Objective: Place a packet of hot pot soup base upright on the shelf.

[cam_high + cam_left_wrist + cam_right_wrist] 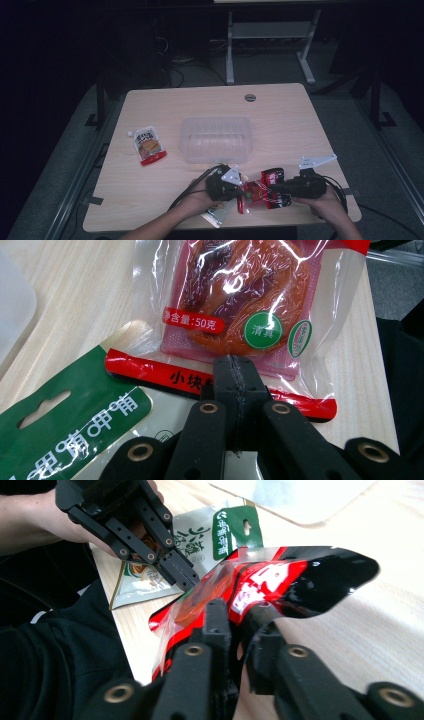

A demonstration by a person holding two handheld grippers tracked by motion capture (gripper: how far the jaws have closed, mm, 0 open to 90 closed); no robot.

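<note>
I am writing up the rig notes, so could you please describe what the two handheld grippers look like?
Both the left gripper and right gripper are black, each topped by a grey three-cornered plate, with black cables trailing off. Their jaws are black bars with brass-coloured rivets. The forearms are bare in the high view.

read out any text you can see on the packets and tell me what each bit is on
"净含量:50克": white on a red label on the red snack packet.
"清真": its round green badge.
"小块": its red strip, the rest hidden behind the jaws.
Green-topped packet: large white characters, upside down, not legible.
Spout pouch: print too small.
</note>
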